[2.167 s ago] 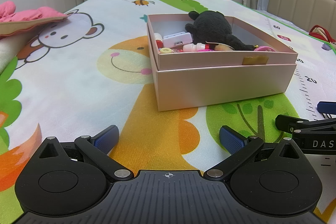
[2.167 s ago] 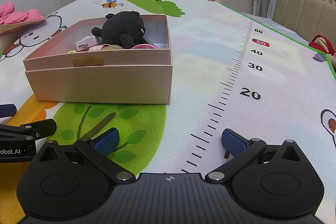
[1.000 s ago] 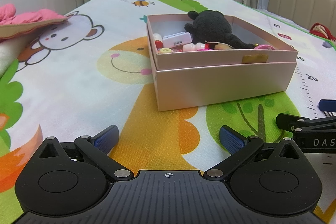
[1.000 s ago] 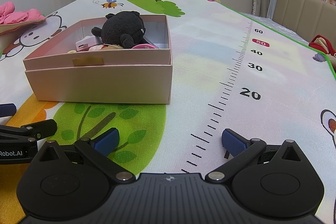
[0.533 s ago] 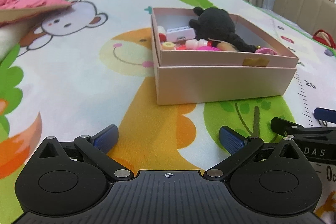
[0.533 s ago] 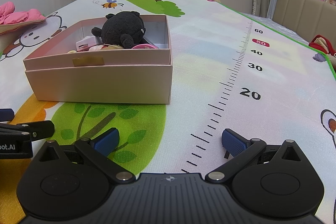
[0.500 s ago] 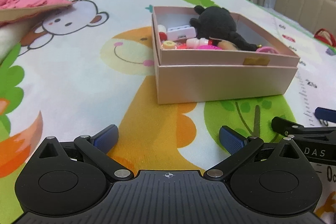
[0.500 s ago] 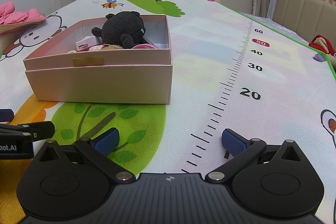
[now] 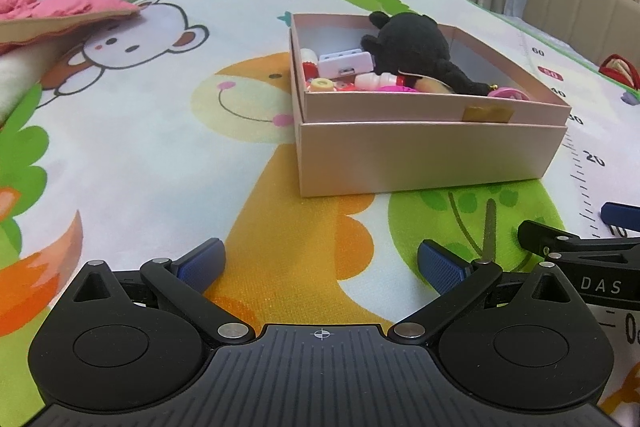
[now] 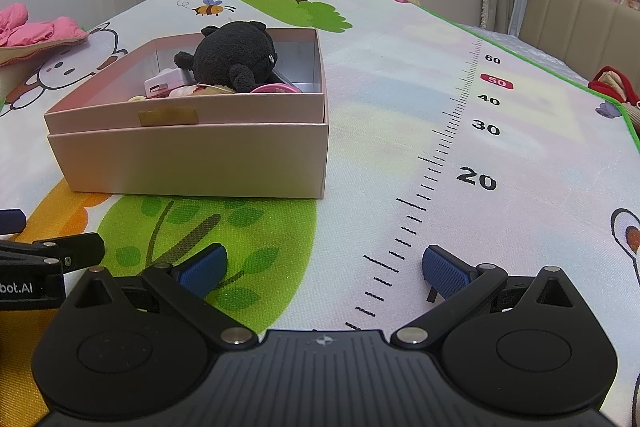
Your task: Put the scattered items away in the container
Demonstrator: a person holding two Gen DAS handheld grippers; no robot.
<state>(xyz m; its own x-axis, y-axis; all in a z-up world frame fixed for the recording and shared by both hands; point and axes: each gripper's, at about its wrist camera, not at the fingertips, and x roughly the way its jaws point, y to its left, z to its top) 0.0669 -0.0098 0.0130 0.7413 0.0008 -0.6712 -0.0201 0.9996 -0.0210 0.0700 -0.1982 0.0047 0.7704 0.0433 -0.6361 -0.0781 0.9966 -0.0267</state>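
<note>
**Both tongs wide open and empty before the filled box**

Left wrist view: the left tongs [image 9: 322, 261] stand spread wide, blue pads holding nothing, low over the printed play mat [image 9: 132, 155]. The right tongs [image 10: 324, 265] are spread just as wide and empty, above the mat's ruler print.

Ahead of both sits the pink box [image 9: 424, 155], nested in its lid, on the mat. Inside it lie a black plush toy [image 9: 416, 47], a small white case [image 9: 346, 63], a white-and-red bottle [image 9: 380, 79] and a pink ring [image 10: 276, 89]; other small bits are too crowded to name. A tan tape patch [image 10: 168, 116] marks the front wall.

Readable writing: "DAS" on the right tool's body as seen from the left view, "bot.AI" on the left tool's body from the right view, and ruler numbers 20, 30, 40, 50, 60.

Compared with half a second ago, the left camera looks slightly more down into the box; the right view is unchanged, and both tongs remain open
</note>
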